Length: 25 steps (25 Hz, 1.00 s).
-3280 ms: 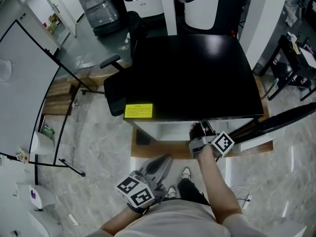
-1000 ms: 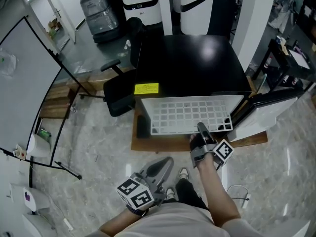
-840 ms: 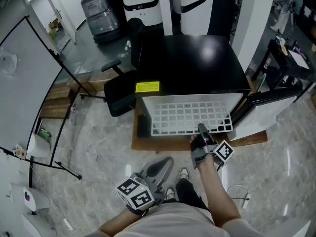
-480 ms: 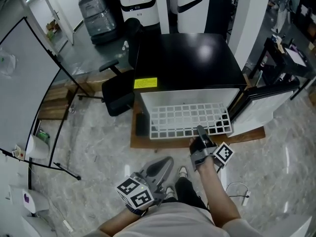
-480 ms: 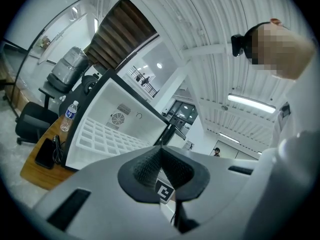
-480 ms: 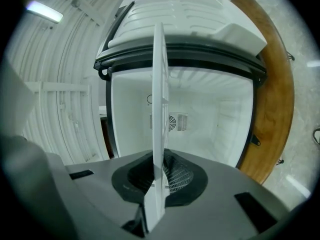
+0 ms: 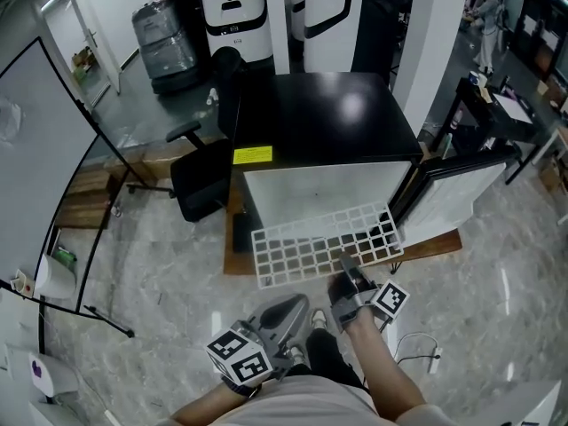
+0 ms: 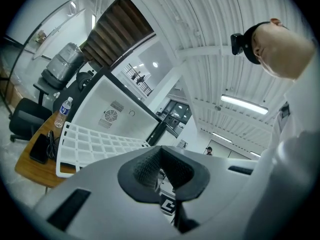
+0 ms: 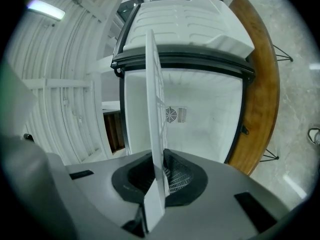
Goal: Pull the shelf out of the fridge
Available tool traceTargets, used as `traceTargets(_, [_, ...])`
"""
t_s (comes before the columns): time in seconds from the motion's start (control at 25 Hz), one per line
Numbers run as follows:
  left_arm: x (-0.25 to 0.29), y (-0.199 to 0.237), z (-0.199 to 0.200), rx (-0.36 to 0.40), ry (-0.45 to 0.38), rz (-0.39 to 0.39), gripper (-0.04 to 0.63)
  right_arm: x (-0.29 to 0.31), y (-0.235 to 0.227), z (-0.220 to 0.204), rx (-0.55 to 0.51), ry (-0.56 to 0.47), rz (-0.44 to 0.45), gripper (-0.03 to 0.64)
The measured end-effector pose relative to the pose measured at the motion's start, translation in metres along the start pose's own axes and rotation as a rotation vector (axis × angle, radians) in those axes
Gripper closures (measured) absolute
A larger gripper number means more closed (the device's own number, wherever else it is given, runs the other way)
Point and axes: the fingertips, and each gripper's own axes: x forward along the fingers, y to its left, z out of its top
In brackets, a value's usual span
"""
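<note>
**Right gripper clamped on the shelf's near edge**

The right gripper [image 9: 159, 184] has its jaws closed almost together on the thin near edge of the white plastic grid shelf [image 9: 156, 109], the pads pressing it from both sides. In the head view this gripper [image 7: 348, 269] grips the shelf [image 7: 319, 242] at its right front part. From the jaws the shelf runs away toward the small black-topped fridge [image 7: 319, 122]. Most of the shelf lies out in front of the fridge's white cavity, slightly skewed. Whether its far edge rests inside cannot be told.

Beyond the shelf, right of the gripper, the fridge's white-lined door [image 7: 453, 198] stands open. A brown wooden board [image 7: 435, 247] lies under the fridge. A black office chair [image 7: 200, 180] stands farther left, beside the fridge.

The left gripper [image 8: 162, 171] is nearer the person, low and left of the right one [image 7: 288, 309]. Its jaws are together with nothing between them, apart from the shelf.
</note>
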Motion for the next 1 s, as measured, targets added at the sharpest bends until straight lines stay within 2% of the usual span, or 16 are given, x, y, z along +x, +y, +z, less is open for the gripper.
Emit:
traceTargets(0.24, [-0.009, -0.013, -0.019, -0.013, 0.027, -0.055, 0.589, -0.036, 0.009, -0.015, 0.024, -0.025, -0.003, 0.574])
traceTargets(0.52, [-0.011, -0.028, -0.028, -0.025, 0.037, -0.074, 0.589, -0.069, 0.018, -0.022, 0.044, -0.041, -0.007, 0.574])
traceTargets(0.76, [-0.006, -0.038, -0.041, -0.042, 0.041, -0.079, 0.589, -0.088, 0.025, -0.019, 0.031, -0.034, -0.004, 0.574])
traceTargets(1.0, [-0.004, -0.056, -0.058, -0.048, 0.028, -0.04, 0.589, -0.118, 0.025, -0.014, 0.04, 0.001, 0.002, 0.574])
